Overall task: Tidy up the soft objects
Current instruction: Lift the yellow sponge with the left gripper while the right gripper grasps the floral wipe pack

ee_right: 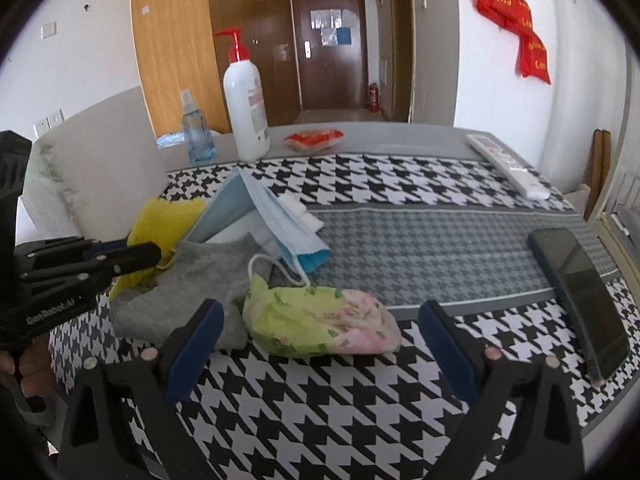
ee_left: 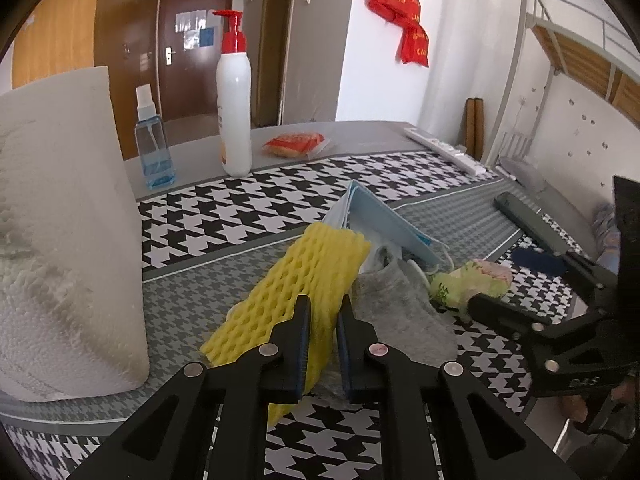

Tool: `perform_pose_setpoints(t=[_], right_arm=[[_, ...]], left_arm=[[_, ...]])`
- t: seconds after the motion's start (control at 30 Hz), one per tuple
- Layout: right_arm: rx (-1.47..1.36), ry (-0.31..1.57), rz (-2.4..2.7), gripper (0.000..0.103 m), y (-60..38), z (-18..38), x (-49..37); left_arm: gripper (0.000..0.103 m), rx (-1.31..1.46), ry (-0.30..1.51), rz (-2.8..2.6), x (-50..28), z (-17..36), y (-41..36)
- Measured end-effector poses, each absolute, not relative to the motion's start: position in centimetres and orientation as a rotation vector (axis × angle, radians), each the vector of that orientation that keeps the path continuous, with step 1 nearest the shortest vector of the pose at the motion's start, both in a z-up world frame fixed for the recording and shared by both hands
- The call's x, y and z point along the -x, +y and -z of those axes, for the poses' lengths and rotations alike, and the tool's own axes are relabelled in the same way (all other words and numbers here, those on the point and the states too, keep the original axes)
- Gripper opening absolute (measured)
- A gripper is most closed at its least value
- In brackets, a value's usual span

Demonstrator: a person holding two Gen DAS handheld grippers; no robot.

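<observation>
Houndstooth tablecloth [ee_right: 320, 408] holds a heap of soft things; left gripper [ee_left: 323, 322] pinches the yellow foam net [ee_left: 304, 280] beside a grey sock [ee_right: 192, 280], right gripper [ee_right: 320, 340] gapes wide before a green pouch [ee_right: 316, 320]

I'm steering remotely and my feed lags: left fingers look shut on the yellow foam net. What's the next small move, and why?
Probably lift the left gripper slightly, drawing the yellow foam net clear of the pile. Its fingers pinch the net's near end, while its far end lies against the blue mask and beside the grey sock. The right gripper is open, short of the green pouch.
</observation>
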State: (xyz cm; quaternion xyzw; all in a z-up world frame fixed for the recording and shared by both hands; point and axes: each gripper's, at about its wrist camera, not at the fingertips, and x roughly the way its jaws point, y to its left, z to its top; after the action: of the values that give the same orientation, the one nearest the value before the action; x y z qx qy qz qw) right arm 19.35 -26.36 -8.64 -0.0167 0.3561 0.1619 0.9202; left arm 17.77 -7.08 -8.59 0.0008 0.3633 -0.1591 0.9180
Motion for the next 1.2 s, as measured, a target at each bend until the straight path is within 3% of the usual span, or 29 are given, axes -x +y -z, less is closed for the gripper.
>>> perform_pose_setpoints(t=[0.13, 0.6, 0.67, 0.7, 0.8, 1.2], right_arm=[[0.036, 0.783, -0.329, 0.087, -26.2, 9.2, -20.0], [0.032, 0.833, -0.347, 0.085, -26.1, 9.7, -20.5], [0.041, 0.829, -0.345, 0.082, -26.1, 9.6, -20.5], [0.042, 0.825, -0.349, 0.076, -26.1, 9.6, -20.4], [0.034, 0.819, -0.345, 0.073, -26.2, 9.5, -20.1], [-0.026, 0.73, -0.302, 0.072, -27.8, 6.4, -17.3]], left_arm=[[0.013, 0.009, 0.728, 0.332, -17.5, 8.3, -6.8], [0.013, 0.019, 0.695, 0.355, -16.9, 7.7, -6.7], [0.013, 0.019, 0.691, 0.356, -16.8, 7.6, -6.7], [0.013, 0.021, 0.691, 0.357, -16.8, 7.5, -6.7], [0.013, 0.019, 0.685, 0.352, -16.6, 7.3, -6.6], [0.013, 0.002, 0.62, 0.349, -14.5, 5.0, -6.1]])
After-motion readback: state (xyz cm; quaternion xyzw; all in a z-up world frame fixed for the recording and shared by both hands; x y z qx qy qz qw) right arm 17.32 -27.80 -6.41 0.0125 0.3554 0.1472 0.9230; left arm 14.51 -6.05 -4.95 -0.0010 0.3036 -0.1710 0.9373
